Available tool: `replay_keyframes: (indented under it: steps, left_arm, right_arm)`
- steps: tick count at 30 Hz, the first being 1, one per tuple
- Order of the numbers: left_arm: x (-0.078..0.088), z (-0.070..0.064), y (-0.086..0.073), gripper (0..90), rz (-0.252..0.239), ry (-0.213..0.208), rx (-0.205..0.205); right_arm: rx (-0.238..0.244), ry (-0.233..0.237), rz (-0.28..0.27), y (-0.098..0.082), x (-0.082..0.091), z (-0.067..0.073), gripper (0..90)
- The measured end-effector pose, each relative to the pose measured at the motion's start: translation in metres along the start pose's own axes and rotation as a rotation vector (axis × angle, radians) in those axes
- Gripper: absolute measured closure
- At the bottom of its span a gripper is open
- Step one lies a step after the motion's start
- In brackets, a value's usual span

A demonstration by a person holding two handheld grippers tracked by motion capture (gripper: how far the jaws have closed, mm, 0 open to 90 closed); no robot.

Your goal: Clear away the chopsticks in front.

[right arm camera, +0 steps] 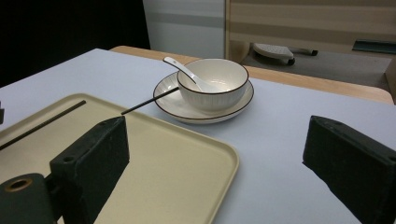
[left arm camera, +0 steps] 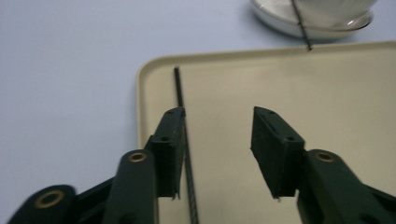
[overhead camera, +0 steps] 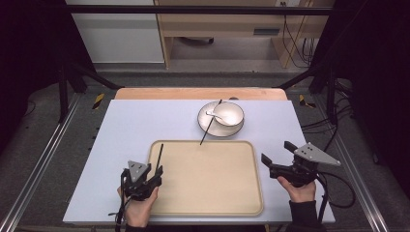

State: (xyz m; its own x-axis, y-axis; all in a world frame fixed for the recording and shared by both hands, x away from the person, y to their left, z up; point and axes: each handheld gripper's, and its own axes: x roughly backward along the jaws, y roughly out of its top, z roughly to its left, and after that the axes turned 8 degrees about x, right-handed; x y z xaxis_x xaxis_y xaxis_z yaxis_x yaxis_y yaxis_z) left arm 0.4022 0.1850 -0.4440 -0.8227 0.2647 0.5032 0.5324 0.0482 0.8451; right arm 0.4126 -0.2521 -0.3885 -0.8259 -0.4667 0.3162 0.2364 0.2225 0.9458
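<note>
Seen from the high view, the left tongs hang over the near left corner of the beige tray, and a thin black chopstick lies on the tray along its left rim. The left gripper view shows what that height hides: the chopstick runs just inside one black pad, the other pad well apart, so the tongs stand released. The right tongs gape too, beside the tray's right edge over the pale lilac counter. The right gripper view shows a ribbed white bowl on a dark-rimmed plate, a white spoon inside, and a second chopstick leaning off the plate.
</note>
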Motion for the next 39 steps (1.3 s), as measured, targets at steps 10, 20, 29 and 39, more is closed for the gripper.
replay_keyframes:
  steps: [10, 20, 29, 39]
  left_arm:
    - [-0.016, -0.018, 0.039, 32.8, -0.059, -0.127, -0.129]
    - [-0.055, -0.041, 0.069, 24.6, -0.043, -0.219, -0.190]
    - [-0.086, -0.062, 0.087, 22.1, -0.015, -0.239, -0.223]
    - [-0.119, -0.079, 0.096, 19.2, 0.027, -0.220, -0.296]
  right_arm:
    - [-0.001, -0.005, 0.001, -0.001, -0.001, -0.001, 7.1]
    - [-0.001, -0.009, -0.001, -0.001, -0.001, -0.002, 7.2]
    - [-0.007, -0.009, 0.001, -0.001, -0.001, -0.003, 7.2]
    - [-0.008, -0.010, -0.003, -0.001, -0.001, -0.005, 7.2]
